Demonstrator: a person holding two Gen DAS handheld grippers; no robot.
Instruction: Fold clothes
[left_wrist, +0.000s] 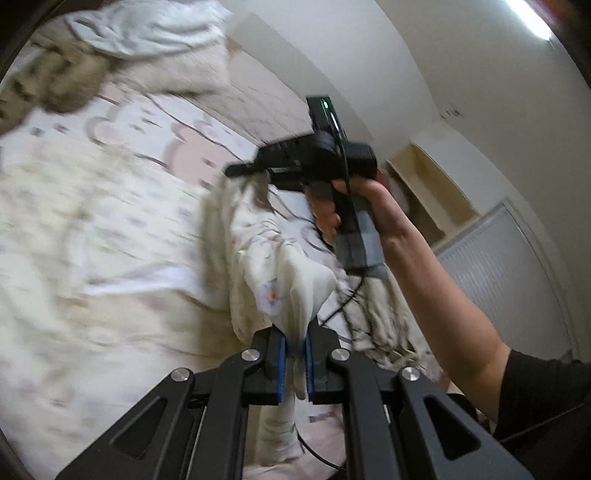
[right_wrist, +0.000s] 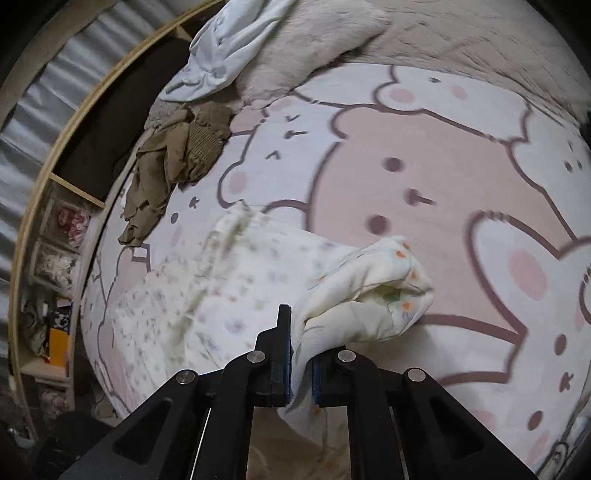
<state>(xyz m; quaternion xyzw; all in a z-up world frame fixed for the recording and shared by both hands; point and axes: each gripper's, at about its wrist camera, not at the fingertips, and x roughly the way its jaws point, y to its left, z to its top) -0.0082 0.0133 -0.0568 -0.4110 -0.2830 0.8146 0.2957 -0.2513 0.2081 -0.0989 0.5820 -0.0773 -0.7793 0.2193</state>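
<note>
Bear-print bed (right_wrist: 424, 155) under floral garment (right_wrist: 229, 291), olive clothing (right_wrist: 170, 162), pale-blue cloth (right_wrist: 225, 48)

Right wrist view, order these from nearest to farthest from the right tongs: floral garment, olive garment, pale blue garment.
1. Floral garment, clamped in the right tongs.
2. Olive garment, upper left on the bed.
3. Pale blue garment, top left, beyond it.

A bedsheet (right_wrist: 424, 147) printed with cartoon bears covers the bed, a shelf unit (right_wrist: 55, 258) stands beside it, and a radiator (left_wrist: 498, 266) lines the wall.
</note>
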